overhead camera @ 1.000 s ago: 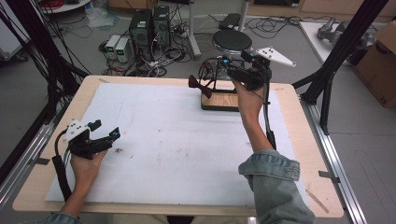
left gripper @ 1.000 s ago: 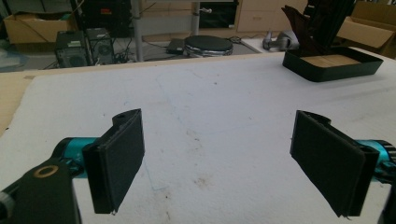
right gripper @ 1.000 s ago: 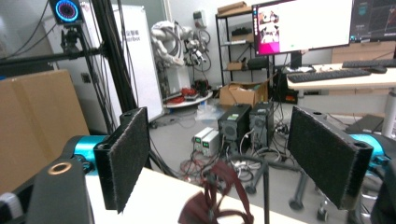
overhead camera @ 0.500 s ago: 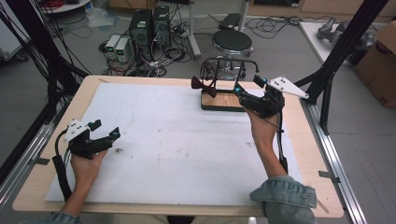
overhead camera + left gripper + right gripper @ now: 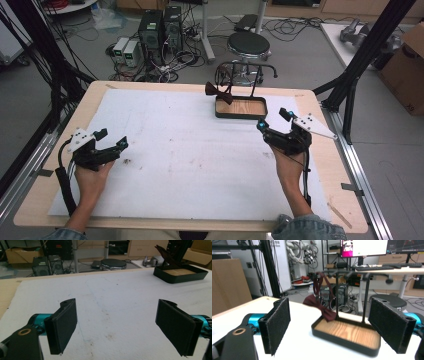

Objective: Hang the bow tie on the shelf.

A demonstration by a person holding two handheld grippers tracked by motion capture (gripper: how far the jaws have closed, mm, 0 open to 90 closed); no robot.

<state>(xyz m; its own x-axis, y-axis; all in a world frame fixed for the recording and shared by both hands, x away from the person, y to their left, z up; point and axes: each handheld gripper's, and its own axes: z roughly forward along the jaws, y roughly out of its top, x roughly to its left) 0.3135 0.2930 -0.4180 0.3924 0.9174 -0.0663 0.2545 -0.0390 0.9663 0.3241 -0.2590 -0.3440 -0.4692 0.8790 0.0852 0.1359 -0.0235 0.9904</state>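
Observation:
A dark red bow tie [image 5: 218, 92] hangs by its strap from a black rack [image 5: 248, 65] that stands on a wood-floored tray [image 5: 241, 107] at the table's far middle. My right gripper [image 5: 271, 118] hovers just right of and nearer than the tray, apart from it. Its jaws have just been opening and nothing is between them. In the right gripper view the bow tie [image 5: 322, 308] and the tray [image 5: 348, 336] lie ahead, beyond the wide-apart pads [image 5: 277, 325]. My left gripper [image 5: 114, 139] rests open at the near left, over the bare white sheet [image 5: 112, 305].
A white sheet [image 5: 175, 150] covers most of the wooden table [image 5: 345, 200]. Black frame posts [image 5: 360, 65] rise at both sides. Past the far edge are a stool [image 5: 248, 45], computer cases [image 5: 160, 25] and cables on the floor. A cardboard box [image 5: 407, 70] stands at far right.
My right gripper has drawn back from the rack toward the near right and sunk lower, its jaws a little wider. The bow tie stays hanging on the rack. The left hand has kept still.

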